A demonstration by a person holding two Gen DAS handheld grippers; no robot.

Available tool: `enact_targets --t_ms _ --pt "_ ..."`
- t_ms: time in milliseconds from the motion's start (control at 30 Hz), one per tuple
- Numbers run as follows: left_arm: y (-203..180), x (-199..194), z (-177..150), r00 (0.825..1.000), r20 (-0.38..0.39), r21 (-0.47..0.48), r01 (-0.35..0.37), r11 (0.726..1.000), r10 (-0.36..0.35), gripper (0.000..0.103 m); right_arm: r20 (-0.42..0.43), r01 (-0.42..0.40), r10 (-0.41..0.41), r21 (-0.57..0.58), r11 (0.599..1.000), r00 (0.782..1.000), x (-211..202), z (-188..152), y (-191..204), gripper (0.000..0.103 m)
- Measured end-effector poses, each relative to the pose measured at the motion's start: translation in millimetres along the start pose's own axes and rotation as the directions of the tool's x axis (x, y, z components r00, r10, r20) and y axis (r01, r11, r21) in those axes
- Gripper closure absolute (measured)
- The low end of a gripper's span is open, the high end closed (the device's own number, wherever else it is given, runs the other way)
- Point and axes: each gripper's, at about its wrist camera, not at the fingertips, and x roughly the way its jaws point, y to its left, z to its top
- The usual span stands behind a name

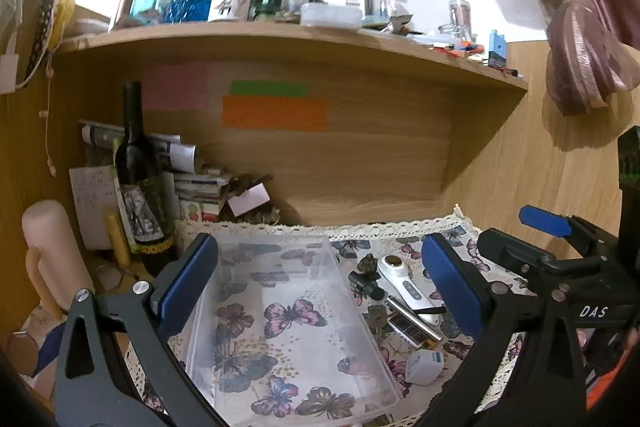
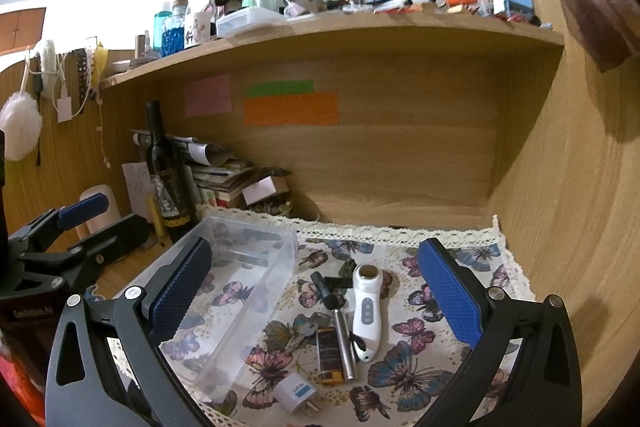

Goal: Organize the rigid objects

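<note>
A clear plastic bin (image 1: 296, 311) lies empty on the butterfly cloth (image 2: 416, 359); it also shows in the right wrist view (image 2: 240, 291). To its right lie a white handheld device (image 2: 366, 311), a silver tube (image 2: 345, 343), a dark battery pack (image 2: 330, 355), keys (image 2: 308, 325), a black clip (image 2: 326, 287) and a white plug adapter (image 2: 295, 395). My left gripper (image 1: 320, 291) is open above the bin. My right gripper (image 2: 316, 307) is open above the loose objects, holding nothing.
A dark wine bottle (image 1: 140, 187), stacked papers (image 1: 192, 179) and a pale cylinder (image 1: 52, 251) stand at the left. A wooden shelf (image 1: 280, 43) crowded with bottles hangs overhead. A wooden wall (image 2: 580, 187) closes the right side.
</note>
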Motion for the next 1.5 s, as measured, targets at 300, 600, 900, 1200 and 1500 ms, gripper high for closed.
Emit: enact_targets --t_ms 300,600,900,1200,1500 --pt "38 23 -7 0.983 -0.146 0.047 -0.106 0.993 0.112 0.029 -0.102 0.002 -0.003 -0.005 1.0 0.995 33 -6 -10 0.014" --pt "98 62 -26 0.902 -0.419 -0.016 -0.122 0.992 0.105 0.056 -0.25 0.0 0.001 0.007 1.0 0.968 70 -11 -29 0.039" --pt "106 90 -48 0.801 -0.597 -0.021 -0.087 0.996 0.058 0.076 -0.369 0.045 -0.034 0.022 0.999 0.929 103 -19 -50 0.048" --pt "104 106 -60 0.73 -0.683 -0.044 -0.048 0.998 0.005 0.092 -0.511 0.074 -0.052 0.023 0.997 0.858 148 -35 -67 0.057" --pt "103 111 -63 0.725 -0.688 -0.011 -0.046 0.999 0.026 0.092 -0.671 0.046 -0.002 0.048 0.998 0.741 205 -62 -74 0.069"
